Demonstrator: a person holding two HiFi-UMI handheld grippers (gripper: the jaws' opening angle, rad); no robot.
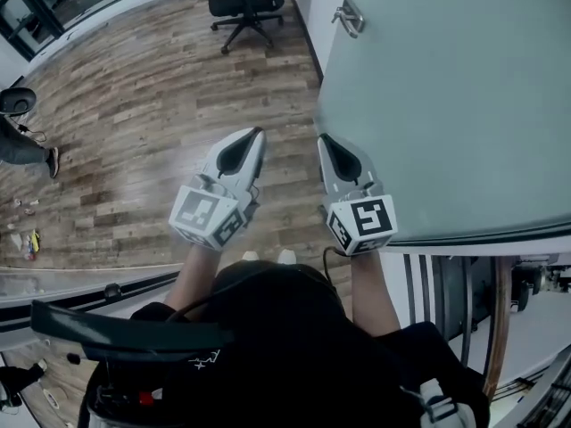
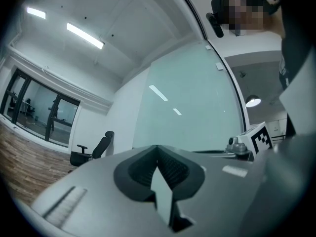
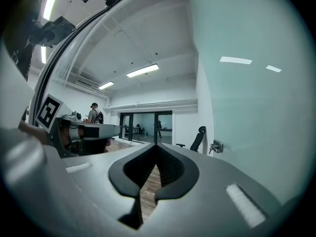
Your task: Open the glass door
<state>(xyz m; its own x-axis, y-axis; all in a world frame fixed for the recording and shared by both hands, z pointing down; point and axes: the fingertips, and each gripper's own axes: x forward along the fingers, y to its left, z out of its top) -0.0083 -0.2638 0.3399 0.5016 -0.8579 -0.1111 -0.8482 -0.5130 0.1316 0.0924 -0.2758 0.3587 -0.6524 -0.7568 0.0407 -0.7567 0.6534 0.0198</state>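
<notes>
Glass door (image 1: 446, 105): a frosted, pale green pane that fills the right side of the head view. Its left edge runs from the handle back toward the right claw.
Floor (image 1: 134, 87): wood planks, spreading out to the left of the glass door.
Office chair (image 1: 245, 3): black, on castors, standing on the floor left of the glass door's far end, near the handle.
Left claw (image 1: 260, 131): closed, tips meeting with nothing between them. It is held over the floor to the left of the glass door, with the right claw between it and the pane.
Right claw (image 1: 323, 138): closed and empty. Its tip is just beside the glass door's left edge; whether it touches the pane cannot be told. It is well apart from the handle.
Door handle (image 1: 350, 18): a metal lever mounted on the glass door close to its left edge, at the far end.
</notes>
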